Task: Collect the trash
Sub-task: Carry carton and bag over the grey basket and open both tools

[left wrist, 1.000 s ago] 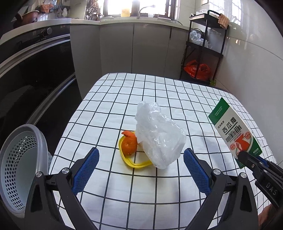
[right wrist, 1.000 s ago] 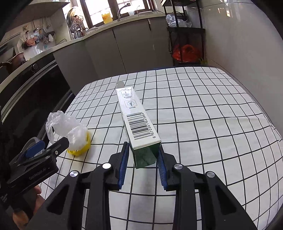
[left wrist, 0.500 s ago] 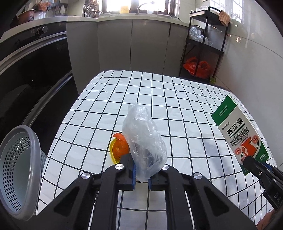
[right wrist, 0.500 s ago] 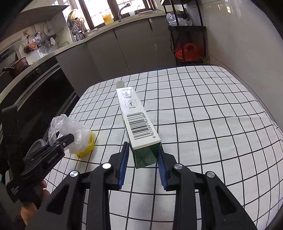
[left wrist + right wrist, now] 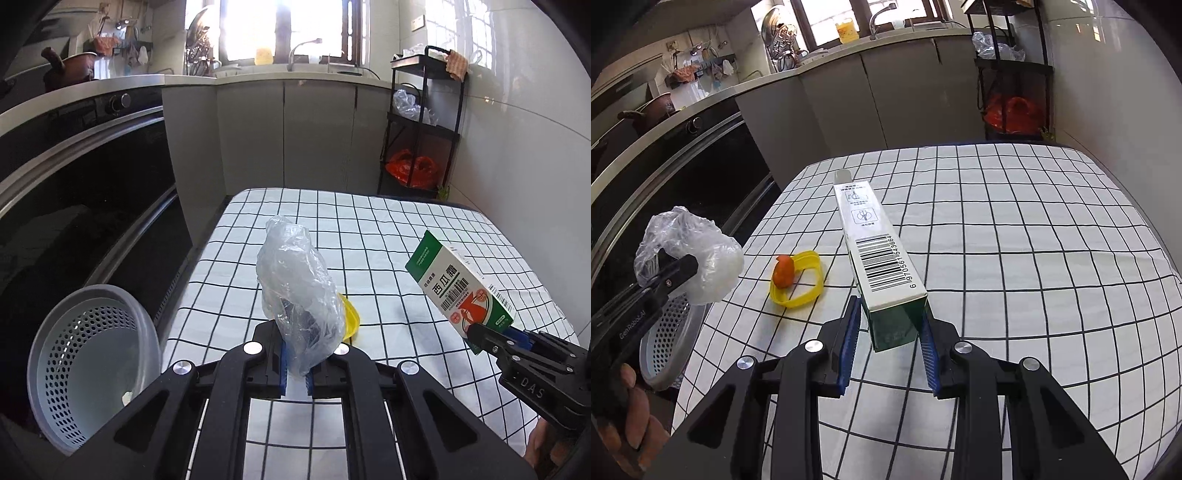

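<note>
Change: a second ago the left gripper stood wide open around the bag on the table; it has since clamped the bag and lifted it off the cloth, baring the ring and peel that it half hid. The right gripper has kept its grip on the carton.
Table: checked black-and-white cloth, filling the middle of both views.
Basket: grey, perforated, off the table's near left edge, below the raised bag.
Rack: black shelves at far right against the wall, an orange sack on the lowest shelf.
Carton: green and white, barcode on top, pinched at its near end between the blue pads, long axis pointing away; held above the table's right half.
Bag: crumpled clear plastic, sticking up from the shut left jaws, clear of the cloth at the table's near left.
Ring: yellow plastic loop lying flat on the cloth, left of the carton.
Peel: small orange piece resting on the ring's left rim.
Hand: fingers wrapped on the left gripper's handle, bottom left of the right view.
</note>
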{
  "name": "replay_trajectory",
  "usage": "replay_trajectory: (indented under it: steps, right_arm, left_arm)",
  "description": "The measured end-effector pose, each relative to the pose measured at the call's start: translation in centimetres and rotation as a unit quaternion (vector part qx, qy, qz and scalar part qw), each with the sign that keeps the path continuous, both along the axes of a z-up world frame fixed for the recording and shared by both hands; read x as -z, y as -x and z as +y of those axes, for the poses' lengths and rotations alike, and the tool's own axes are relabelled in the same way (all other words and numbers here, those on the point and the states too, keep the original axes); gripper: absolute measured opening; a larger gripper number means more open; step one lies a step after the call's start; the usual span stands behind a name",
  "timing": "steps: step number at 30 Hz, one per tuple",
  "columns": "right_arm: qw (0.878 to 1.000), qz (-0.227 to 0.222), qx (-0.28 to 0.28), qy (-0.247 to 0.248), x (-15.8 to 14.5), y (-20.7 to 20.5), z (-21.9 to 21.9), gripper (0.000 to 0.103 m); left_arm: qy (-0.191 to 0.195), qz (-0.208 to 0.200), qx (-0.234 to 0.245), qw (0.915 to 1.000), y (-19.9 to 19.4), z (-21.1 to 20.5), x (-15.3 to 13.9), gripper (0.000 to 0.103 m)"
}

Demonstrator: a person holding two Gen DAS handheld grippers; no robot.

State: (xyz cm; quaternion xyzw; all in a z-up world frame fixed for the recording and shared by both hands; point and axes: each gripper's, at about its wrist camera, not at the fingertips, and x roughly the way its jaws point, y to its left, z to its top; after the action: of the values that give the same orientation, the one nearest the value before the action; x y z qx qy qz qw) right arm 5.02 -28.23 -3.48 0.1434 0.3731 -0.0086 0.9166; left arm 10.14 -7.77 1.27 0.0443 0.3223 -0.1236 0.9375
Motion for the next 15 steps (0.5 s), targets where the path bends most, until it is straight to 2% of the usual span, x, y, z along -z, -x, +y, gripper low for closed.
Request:
replay_trajectory:
  steps: [5, 15]
  right_arm:
    - [0.999, -0.004, -0.036, 0.008, -0.1, -0.3, 3.4, 0.030]
    - [0.991, -0.011, -0.134, -0.006, -0.3, -1.1, 13.6, 0.030]
  left_arm:
    - [-0.011, -0.012, -0.033, 0.9993, 0.6, 4.6, -1.0, 0.007]
    - [-0.027, 0.001, -0.113, 0.9932, 1.9, 16.1, -0.9, 0.007]
